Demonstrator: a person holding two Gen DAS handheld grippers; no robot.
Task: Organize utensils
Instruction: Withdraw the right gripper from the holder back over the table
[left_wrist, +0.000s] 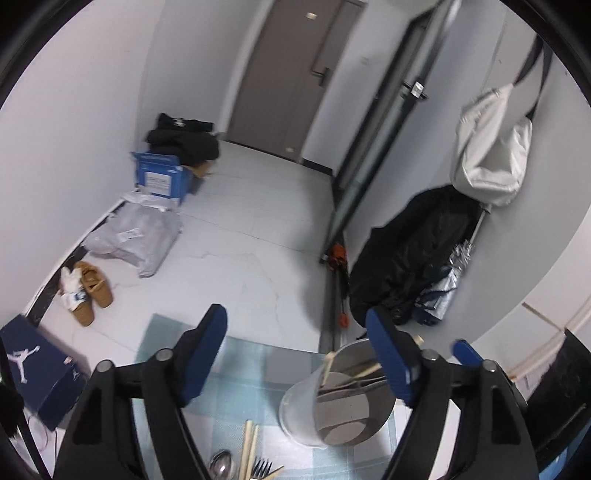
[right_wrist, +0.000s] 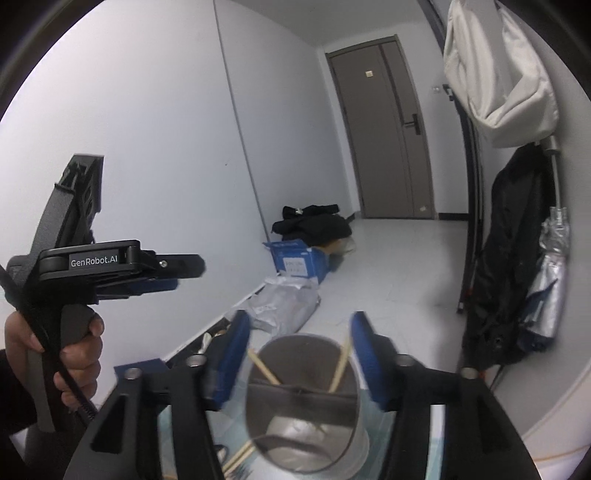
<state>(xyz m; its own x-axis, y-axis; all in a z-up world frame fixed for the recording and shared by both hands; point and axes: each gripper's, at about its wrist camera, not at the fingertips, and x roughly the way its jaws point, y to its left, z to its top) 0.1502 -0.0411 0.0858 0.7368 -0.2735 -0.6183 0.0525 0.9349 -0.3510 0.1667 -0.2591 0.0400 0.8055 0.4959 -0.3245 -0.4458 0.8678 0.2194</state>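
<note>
Right under the spread-open right gripper (right_wrist: 299, 354) sits the metal utensil holder (right_wrist: 306, 402) with two chopsticks (right_wrist: 341, 367) inside; left gripper (left_wrist: 297, 350) gapes empty too; clumsy dip probably tips it onto loose chopsticks (left_wrist: 248, 452) nearby.

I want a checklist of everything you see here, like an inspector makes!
Surface: pale blue checked cloth on the table.
Job's things: round metal utensil holder holding wooden chopsticks; loose chopsticks, metal spoon and dark fork on the cloth.
Clutter: nothing seen.
Grippers: left gripper open, empty; right gripper open, fingers either side of the holder.
Cables: black cable by the hand.
Surroundings: brown shoes, blue boxes, hanging black coat.
</note>
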